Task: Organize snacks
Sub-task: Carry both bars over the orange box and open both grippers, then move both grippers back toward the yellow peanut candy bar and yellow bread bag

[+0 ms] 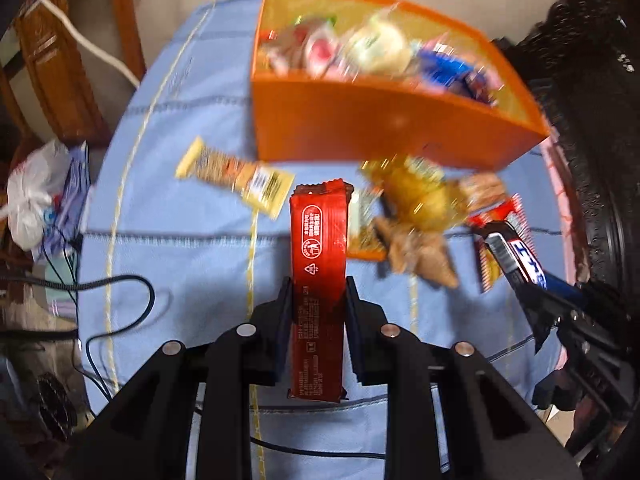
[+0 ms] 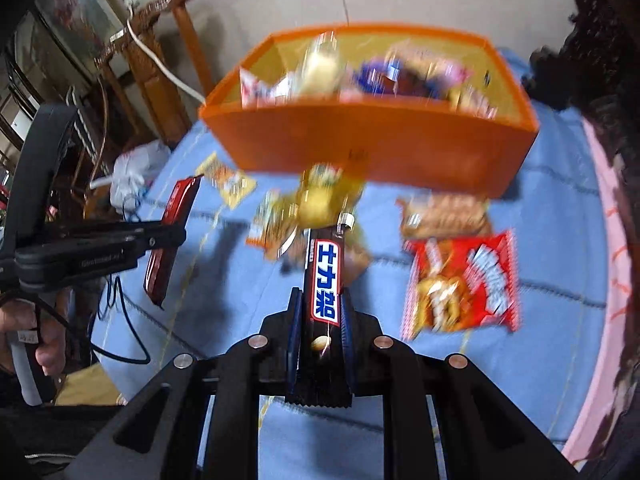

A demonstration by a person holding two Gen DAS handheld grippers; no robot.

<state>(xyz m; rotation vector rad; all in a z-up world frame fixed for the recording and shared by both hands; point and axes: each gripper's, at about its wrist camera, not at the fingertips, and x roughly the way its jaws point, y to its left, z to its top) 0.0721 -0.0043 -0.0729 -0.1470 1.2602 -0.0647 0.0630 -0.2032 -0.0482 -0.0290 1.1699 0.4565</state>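
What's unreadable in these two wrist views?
- Snacks in the orange bin: motion blur in both views, brands illegible.
- Gold packet pile: blurred, count unclear.
- Red bar: lower end hidden behind the left jaws.
- Dark bar: far end blurred.

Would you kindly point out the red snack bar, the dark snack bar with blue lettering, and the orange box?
red snack bar (image 1: pixel 319 240), left wrist view, middle of its wrapper.
dark snack bar (image 2: pixel 326 276), right wrist view, on its white label.
orange box (image 2: pixel 372 140), right wrist view, front wall.
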